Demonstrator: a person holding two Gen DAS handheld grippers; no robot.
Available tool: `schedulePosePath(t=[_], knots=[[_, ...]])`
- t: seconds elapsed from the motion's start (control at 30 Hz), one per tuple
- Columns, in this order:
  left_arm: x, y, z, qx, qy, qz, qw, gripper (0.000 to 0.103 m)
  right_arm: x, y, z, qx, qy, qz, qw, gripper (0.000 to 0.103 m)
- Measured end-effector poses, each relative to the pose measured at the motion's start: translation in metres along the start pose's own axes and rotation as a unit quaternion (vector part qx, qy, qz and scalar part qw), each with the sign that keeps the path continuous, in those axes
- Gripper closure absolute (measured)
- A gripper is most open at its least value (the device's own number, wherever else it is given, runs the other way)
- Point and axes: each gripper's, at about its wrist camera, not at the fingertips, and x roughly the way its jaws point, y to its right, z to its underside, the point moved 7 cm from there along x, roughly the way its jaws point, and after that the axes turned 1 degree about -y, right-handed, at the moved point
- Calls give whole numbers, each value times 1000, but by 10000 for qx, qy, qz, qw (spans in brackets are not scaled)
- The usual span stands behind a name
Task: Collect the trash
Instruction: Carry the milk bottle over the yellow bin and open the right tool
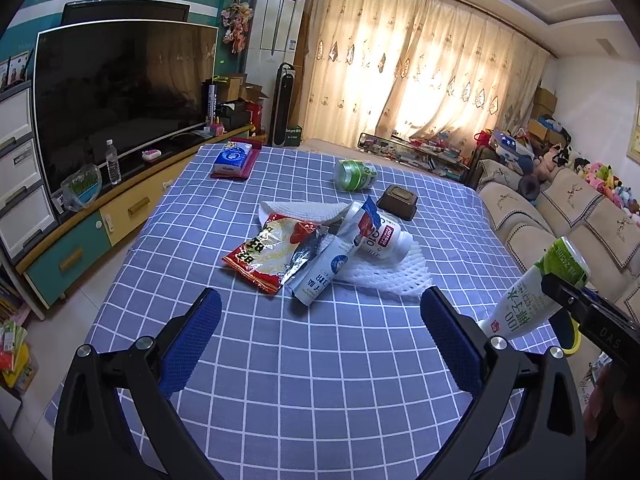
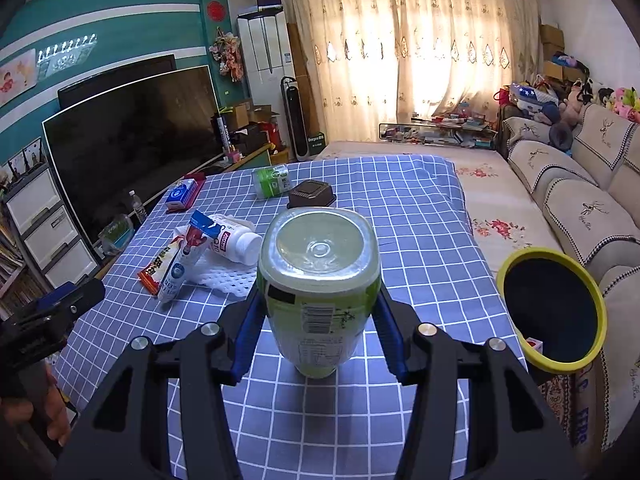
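My right gripper [image 2: 320,312] is shut on a green-and-white plastic bottle [image 2: 320,264], held above the checked tablecloth with its base toward the camera. In the left wrist view the same bottle [image 1: 532,292] hangs tilted at the right edge, in the right gripper [image 1: 560,292]. My left gripper [image 1: 320,320] is open and empty over the cloth, just short of the trash pile. That pile holds a red snack bag [image 1: 264,256], a white-blue pouch [image 1: 320,270], a white pill bottle [image 1: 386,240] and white foam netting [image 1: 388,276]. A second green bottle [image 1: 356,174] lies further back.
A dark bin with a yellow rim [image 2: 516,280] stands off the table's right edge, beside the sofa [image 2: 580,208]. A brown box [image 1: 400,202] and a tissue pack [image 1: 232,158] sit at the table's far end. The TV cabinet [image 1: 120,208] runs along the left. A hand [image 2: 52,412] holds the left gripper.
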Motion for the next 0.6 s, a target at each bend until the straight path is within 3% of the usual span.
schedulePosePath(t=[0.4,0.6], knots=[[19,10,1,110,-129,-47,9998,5,-12,38,-18,376,214,-31,9991,54],[34,21,0,269,-186,-56,9995,5,-26,103,-31,774,538,665,9933,54]])
